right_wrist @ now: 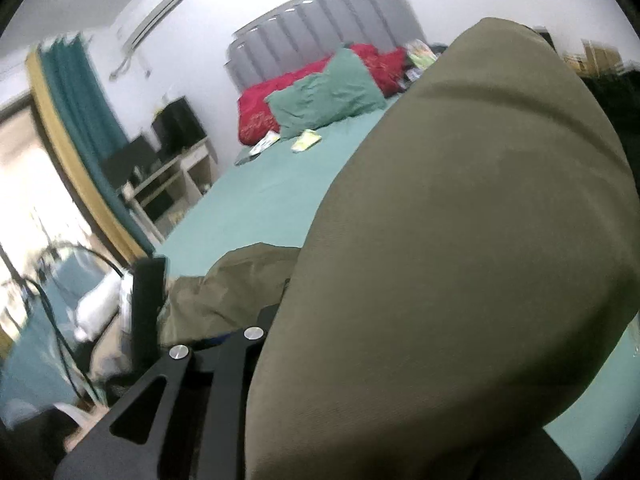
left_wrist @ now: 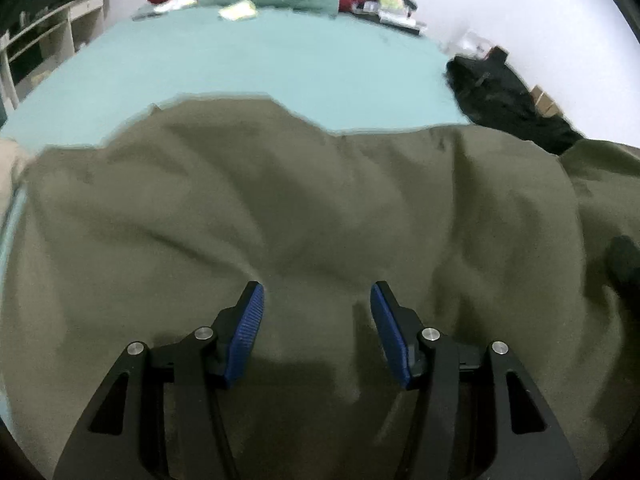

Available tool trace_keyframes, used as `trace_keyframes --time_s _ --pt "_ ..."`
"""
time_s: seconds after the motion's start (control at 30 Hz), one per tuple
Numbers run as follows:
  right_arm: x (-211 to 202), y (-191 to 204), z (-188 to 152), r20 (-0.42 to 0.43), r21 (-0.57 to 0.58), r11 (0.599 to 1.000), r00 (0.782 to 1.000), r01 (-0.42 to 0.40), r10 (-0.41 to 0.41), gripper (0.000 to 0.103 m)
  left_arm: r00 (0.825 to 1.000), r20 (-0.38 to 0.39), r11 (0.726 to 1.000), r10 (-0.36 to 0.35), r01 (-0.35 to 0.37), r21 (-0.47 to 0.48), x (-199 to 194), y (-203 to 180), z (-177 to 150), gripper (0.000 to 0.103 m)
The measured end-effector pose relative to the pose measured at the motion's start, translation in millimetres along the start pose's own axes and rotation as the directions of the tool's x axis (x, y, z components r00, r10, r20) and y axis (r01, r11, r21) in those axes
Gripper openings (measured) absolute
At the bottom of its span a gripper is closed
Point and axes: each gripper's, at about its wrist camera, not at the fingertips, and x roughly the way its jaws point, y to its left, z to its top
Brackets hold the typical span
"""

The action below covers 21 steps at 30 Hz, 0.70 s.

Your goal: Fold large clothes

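- My left gripper (left_wrist: 317, 296) hangs wide and empty over the olive garment (left_wrist: 304, 216), spread on the teal bedsheet (left_wrist: 256, 60).
- My right gripper (right_wrist: 256, 344) seems clamped on a raised olive flap at 3 o'clock; pads hidden.
- Next, I judge: carry the flap across toward 9 o'clock.

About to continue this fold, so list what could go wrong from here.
1. The olive garment drapes over the right gripper's camera, hiding its jaws; the grip may be shallow and slip.
2. The left gripper hangs open over loose folds, so that side could drag and bunch on the teal sheet.
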Motion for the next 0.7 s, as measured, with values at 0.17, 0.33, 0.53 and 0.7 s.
trace_keyframes --time_s 0.17,0.33,0.53,0.7 --pt "8 53 11 -0.011 -0.153 0.988 0.999 0.033 -0.035 0.022 0.996 0.084 1.0 0.025 -0.025 0.003 -52 53 8 0.059" --pt "29 104 11 -0.049 -0.252 0.967 0.998 0.031 -0.045 0.022 0.987 0.145 0.997 0.075 -0.073 -0.018 -89 121 8 0.059" --pt "67 160 -4 -0.119 -0.372 0.928 0.99 0.029 -0.079 0.022 0.98 0.17 0.993 0.105 -0.093 -0.078 -102 193 -13 0.059" --pt "103 211 -31 -0.213 -0.508 0.861 0.971 -0.013 -0.111 0.022 0.99 0.129 0.987 0.066 -0.046 -0.153 -101 231 -15 0.059"
